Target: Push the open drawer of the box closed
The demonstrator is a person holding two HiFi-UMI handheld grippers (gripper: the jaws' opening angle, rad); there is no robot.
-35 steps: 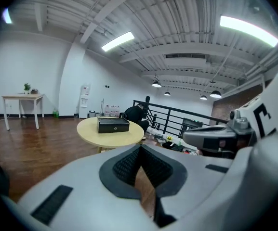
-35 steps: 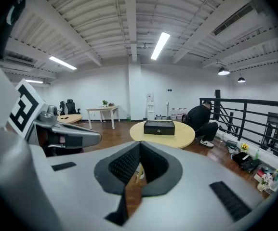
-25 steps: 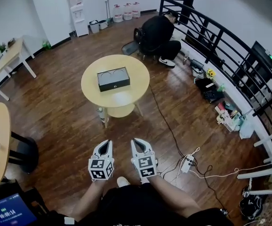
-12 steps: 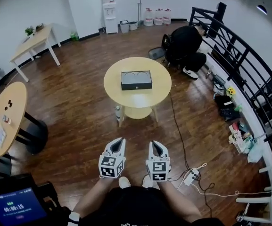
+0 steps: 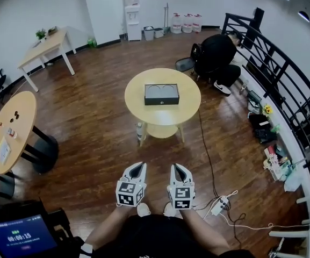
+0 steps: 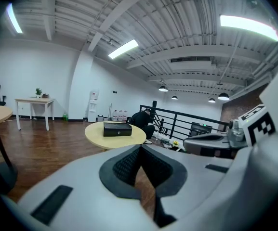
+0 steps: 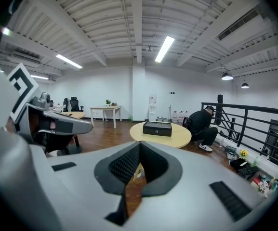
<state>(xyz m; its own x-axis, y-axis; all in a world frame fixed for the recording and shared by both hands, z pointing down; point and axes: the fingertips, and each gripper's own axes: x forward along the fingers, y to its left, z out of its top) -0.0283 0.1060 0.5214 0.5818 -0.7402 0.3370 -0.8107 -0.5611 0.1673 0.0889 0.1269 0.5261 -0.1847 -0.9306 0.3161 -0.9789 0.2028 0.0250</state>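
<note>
Forearms (image 5: 105, 230) angle forward from the body in the head view, carrying the left tongs (image 5: 138, 166) and the right tongs (image 5: 176, 167) low, level and side by side, with their tips aimed at a round bench (image 5: 138, 109) well ahead. The black box (image 5: 161, 94) sits at the middle of that bench, well apart from both tongs. From above its top shows, but not its drawer front.

In the left gripper view, the jaws are pressed together with nothing between them. The box is small beyond the tips.

The right gripper view shows its jaws likewise closed and empty. Here the box front with a round knob (image 7: 157, 129) faces the camera. Whether the drawer stands out cannot be told.
</note>
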